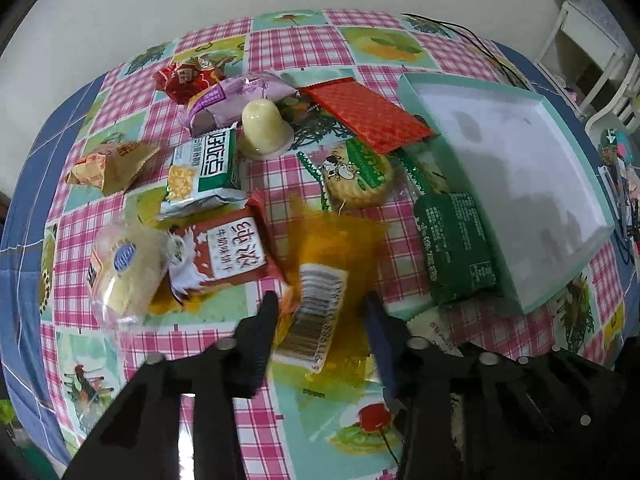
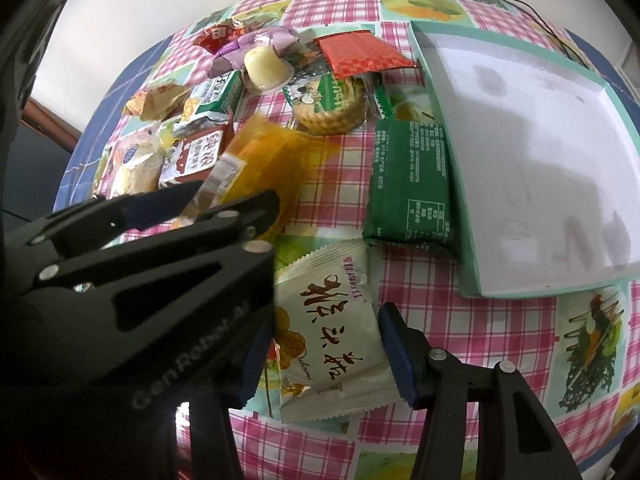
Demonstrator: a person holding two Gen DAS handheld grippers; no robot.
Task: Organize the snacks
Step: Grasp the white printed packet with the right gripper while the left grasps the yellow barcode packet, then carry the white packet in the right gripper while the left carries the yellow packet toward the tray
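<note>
Gripping an orange packet (image 1: 336, 248) at lower centre, the left gripper (image 1: 322, 312) has narrowed; the right gripper (image 2: 324, 356) clamps a white packet (image 2: 332, 332).

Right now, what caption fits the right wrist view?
Right gripper straddles a cream snack packet beside the empty teal box.

Left hand-held gripper (image 1: 322, 312) pinching orange packet (image 1: 336, 248), beside green packet (image 1: 456, 248) and teal box (image 1: 520, 184).
</note>
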